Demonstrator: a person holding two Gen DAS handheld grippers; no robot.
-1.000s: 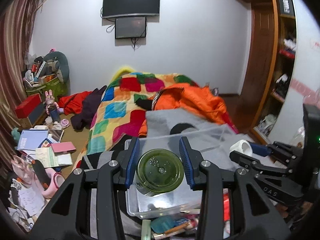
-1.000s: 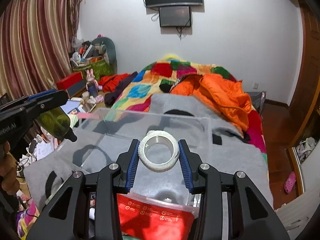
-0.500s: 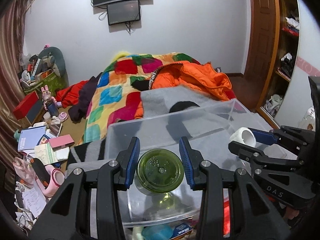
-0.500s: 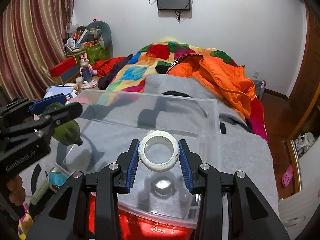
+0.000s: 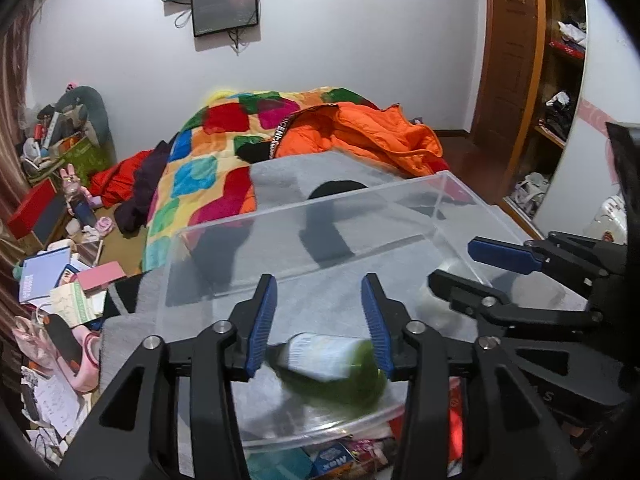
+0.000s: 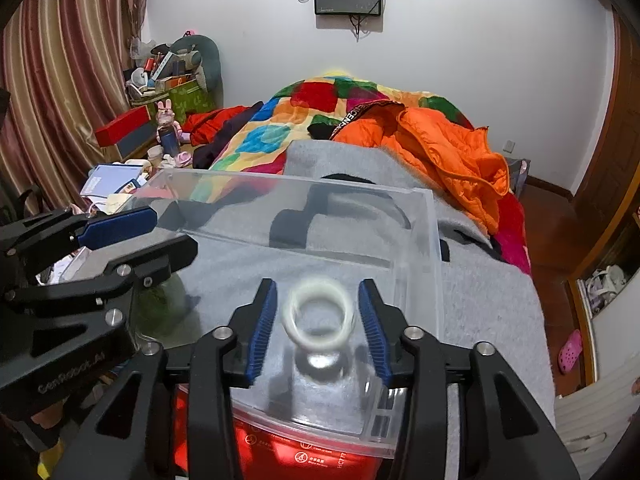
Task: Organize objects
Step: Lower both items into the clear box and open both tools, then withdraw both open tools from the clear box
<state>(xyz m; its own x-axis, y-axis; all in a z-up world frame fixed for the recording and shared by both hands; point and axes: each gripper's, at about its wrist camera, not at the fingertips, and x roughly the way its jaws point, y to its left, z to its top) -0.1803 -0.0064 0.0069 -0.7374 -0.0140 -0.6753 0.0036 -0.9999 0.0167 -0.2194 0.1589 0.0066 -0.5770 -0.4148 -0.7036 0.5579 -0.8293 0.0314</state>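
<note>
A clear plastic box (image 5: 320, 200) rests on a grey blanket, and both grippers hang over it. My left gripper (image 5: 318, 280) is open and its jaws are opening. The green bottle (image 5: 332, 372) is blurred and lies on its side in the box just below the blue pads, free of them. My right gripper (image 6: 316, 286) is open too, its jaws opening. The white tape ring (image 6: 291, 320) is blurred between the pads and touches neither. In the left wrist view the right gripper (image 5: 452, 262) reaches in from the right. In the right wrist view the left gripper (image 6: 174, 230) reaches in from the left above the bottle (image 6: 160, 300).
The grey blanket (image 6: 488, 300) covers the bed's near end, with a patchwork quilt (image 5: 208, 168) and an orange jacket (image 5: 360, 136) behind. Books and clutter (image 5: 60, 280) cover the floor at left. Wooden shelves (image 5: 560, 80) stand at right. A red packet (image 6: 280, 448) lies under the box's near edge.
Both grippers sank toward the box and their jaws widened. The green bottle left the left pads and tipped onto its side in the box. The tape ring slipped free of the right pads.
</note>
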